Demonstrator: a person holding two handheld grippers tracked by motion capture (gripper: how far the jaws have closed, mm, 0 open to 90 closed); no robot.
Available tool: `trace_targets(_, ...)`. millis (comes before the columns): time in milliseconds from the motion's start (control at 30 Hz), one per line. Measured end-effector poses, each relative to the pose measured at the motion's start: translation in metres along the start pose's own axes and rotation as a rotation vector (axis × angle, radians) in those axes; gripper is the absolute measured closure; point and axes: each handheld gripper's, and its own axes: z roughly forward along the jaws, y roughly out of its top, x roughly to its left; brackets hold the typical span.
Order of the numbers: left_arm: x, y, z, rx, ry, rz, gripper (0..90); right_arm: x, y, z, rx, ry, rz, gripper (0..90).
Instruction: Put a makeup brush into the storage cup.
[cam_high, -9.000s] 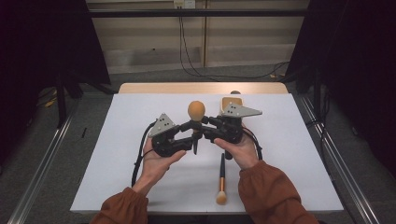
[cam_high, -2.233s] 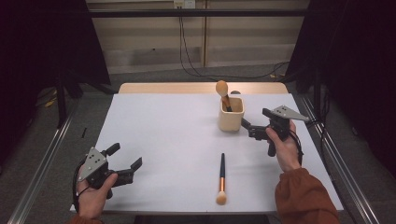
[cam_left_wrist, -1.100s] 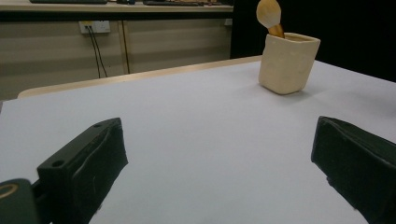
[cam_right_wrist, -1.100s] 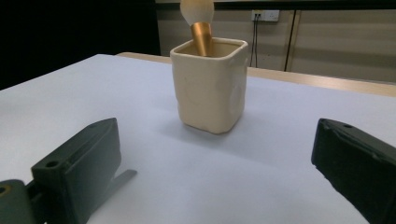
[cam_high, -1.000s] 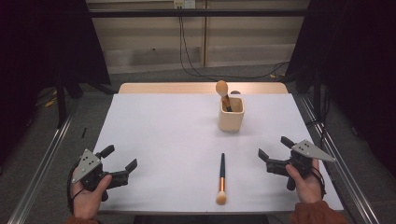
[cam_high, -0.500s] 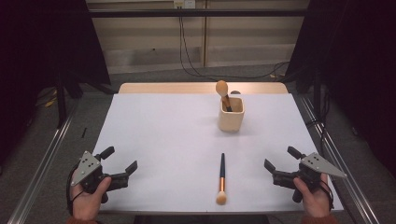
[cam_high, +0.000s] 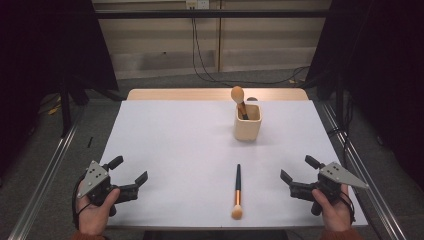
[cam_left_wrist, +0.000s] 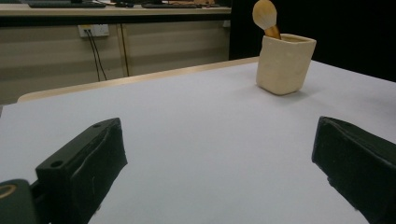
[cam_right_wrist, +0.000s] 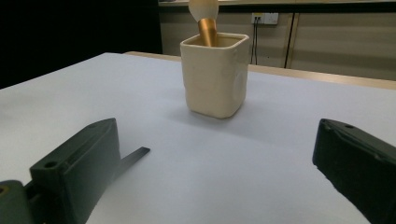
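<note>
White table (cam_high: 180, 135) with a cup (cam_high: 247, 122) and two makeup brushes.
One brush (cam_high: 238, 97) hides its handle in the cup; the other brush (cam_high: 237, 191) lies flat between the left gripper (cam_high: 129, 173) and right gripper (cam_high: 296, 168), both wide apart. The right gripper has moved back from the cup.

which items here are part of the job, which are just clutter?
Job:
- makeup brush lying flat on the table
- makeup brush standing head-up in the cup
- cream square cup
- left gripper, open, empty
- right gripper, open, empty

Just around:
- white table
- cables at the back wall
- wall socket
</note>
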Motion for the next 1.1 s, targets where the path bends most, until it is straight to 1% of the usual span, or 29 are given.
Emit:
trace_targets(100,0.002,-0.001,0.000,-0.001,0.000,-0.004,2.7,0.002,0.002,0.004,0.003,0.010,0.004,1.0)
trace_targets(200,0.002,-0.001,-0.002,0.001,0.008,-0.008,2.7,0.006,0.004,0.009,0.007,0.022,0.004,0.9)
trace_targets(267,0.002,-0.001,-0.002,-0.001,0.011,-0.008,2.6,0.010,0.005,0.013,0.017,0.037,-0.006,0.8)
trace_targets(333,0.002,-0.001,-0.002,-0.004,0.013,-0.013,2.7,0.014,0.005,0.016,0.026,0.051,-0.004,0.8)
trace_targets(433,0.001,0.000,-0.002,-0.003,0.008,-0.008,2.9,0.020,0.005,0.021,0.040,0.068,-0.002,0.8)
trace_targets(600,-0.001,0.001,-0.001,-0.006,0.006,0.001,2.9,0.031,0.005,0.026,0.059,0.104,-0.021,0.5)
trace_targets(633,-0.001,0.001,0.000,-0.005,0.005,-0.003,2.9,0.033,0.005,0.026,0.062,0.110,-0.021,0.3)
trace_targets(733,-0.001,0.001,0.000,-0.008,0.004,-0.005,2.9,0.039,0.007,0.031,0.079,0.122,-0.016,0.3)
trace_targets(767,-0.001,0.001,0.000,-0.008,0.004,-0.003,2.9,0.041,0.007,0.032,0.085,0.133,-0.015,0.3)
trace_targets(867,0.000,0.001,0.000,-0.003,0.006,-0.005,2.9,0.044,0.009,0.036,0.097,0.140,-0.022,0.2)
trace_targets(967,-0.001,0.001,0.001,-0.006,0.006,-0.005,2.9,0.049,0.011,0.042,0.114,0.155,-0.008,0.3)
trace_targets(1100,-0.001,0.001,0.001,-0.005,0.003,0.001,2.9,0.055,0.012,0.049,0.143,0.172,-0.018,0.5)
